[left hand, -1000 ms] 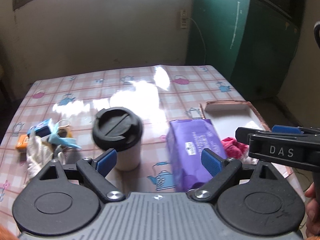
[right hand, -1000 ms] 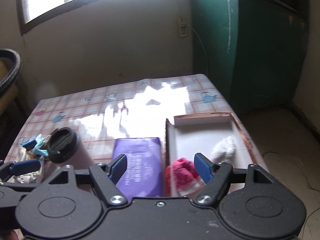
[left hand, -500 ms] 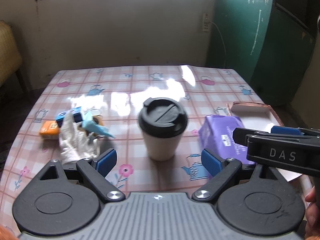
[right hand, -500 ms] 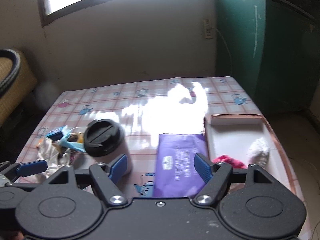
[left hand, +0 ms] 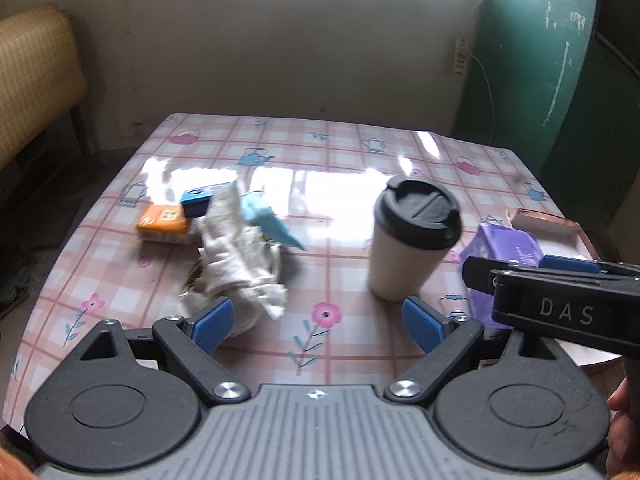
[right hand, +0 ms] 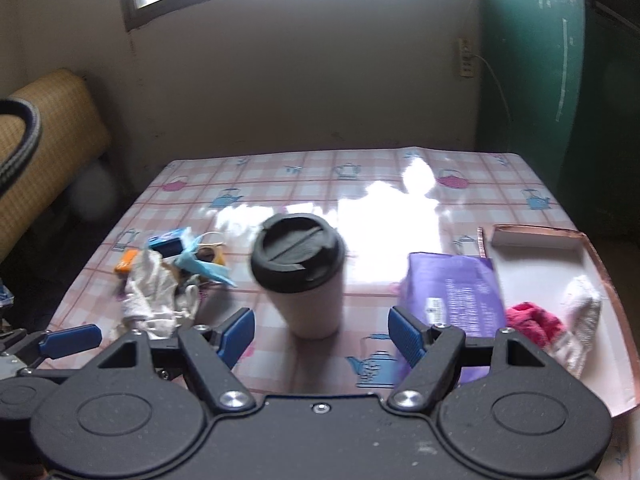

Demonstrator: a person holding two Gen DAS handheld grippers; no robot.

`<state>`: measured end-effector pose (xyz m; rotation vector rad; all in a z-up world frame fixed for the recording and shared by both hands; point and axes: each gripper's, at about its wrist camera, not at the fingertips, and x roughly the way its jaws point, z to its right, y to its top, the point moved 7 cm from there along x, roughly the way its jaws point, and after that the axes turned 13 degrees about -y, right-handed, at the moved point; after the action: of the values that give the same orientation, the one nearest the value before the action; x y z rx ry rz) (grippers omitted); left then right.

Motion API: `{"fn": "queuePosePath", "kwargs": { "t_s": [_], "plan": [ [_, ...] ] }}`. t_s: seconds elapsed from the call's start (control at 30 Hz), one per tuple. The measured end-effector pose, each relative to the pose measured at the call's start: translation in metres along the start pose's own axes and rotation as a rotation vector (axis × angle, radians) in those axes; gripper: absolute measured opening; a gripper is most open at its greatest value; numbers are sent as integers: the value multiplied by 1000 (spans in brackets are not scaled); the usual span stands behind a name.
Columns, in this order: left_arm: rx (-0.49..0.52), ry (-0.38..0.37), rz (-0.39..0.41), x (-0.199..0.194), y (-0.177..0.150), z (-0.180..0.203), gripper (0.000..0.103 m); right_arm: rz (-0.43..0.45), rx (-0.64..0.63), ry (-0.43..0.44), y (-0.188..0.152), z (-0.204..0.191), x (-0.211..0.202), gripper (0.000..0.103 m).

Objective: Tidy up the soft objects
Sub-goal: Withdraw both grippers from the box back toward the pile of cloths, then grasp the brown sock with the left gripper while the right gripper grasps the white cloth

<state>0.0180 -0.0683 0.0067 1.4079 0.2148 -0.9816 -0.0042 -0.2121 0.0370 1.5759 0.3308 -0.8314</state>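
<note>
While both grippers hang over the near edge of the pink checked oilcloth table (left hand: 360, 152), nothing is gripped: the left gripper (left hand: 318, 324) has its blue pads spread wide over bare cloth, and the right gripper (right hand: 322, 330) stands equally wide and empty.

Far left: orange rectangular packet (left hand: 162, 222) and small blue box (left hand: 196, 202), both hard, lying against the soft heap.

Left of centre: crumpled white cloth (left hand: 240, 260), just beyond the left gripper's left pad, with a light-blue face mask (left hand: 266, 222) draped over its far side. Something dark and tangled sits under the cloth; cannot tell what. Risk: a pinch on the cloth likely drags mask, loops or the small hard items along with it, since they overlap.

Centre: white paper cup with black lid (right hand: 300, 276), upright, directly ahead of the right gripper. Tall and probably light; a sideways sweep toward the heap or toward the tray could tip it. Contents unknown.

Right: purple soft-pack of tissues (right hand: 452, 292), flat, touching the tray's near-left side.

Far right: shallow white tray with copper rim (right hand: 536, 256), holding a pink knitted item (right hand: 532, 320) and a white knitted item (right hand: 580, 308). It overhangs the table edge, I judge; a heavy drop could shift it.
</note>
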Motion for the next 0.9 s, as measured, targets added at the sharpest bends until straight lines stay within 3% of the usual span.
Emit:
{"fn": "queuePosePath", "kwargs": {
  "t_s": [0.13, 0.27, 0.53, 0.7, 0.9],
  "plan": [
    [-27, 21, 16, -10, -13, -30, 94, 8, -63, 68, -9, -31, -3, 87],
    [-74, 89, 5, -20, -29, -71, 94, 5, -118, 139, -20, -65, -2, 87],
    [-187, 156, -4, -27, -46, -132, 94, -38, -188, 270, -24, -130, 24, 87],
    [-208, 149, -3, -28, -51, -146, 95, -12, -244, 262, -11, -162, 51, 87],
    [-226, 142, -9, -24, -54, -156, 95, -44, -285, 247, -12, -183, 83, 86]
  ]
}}
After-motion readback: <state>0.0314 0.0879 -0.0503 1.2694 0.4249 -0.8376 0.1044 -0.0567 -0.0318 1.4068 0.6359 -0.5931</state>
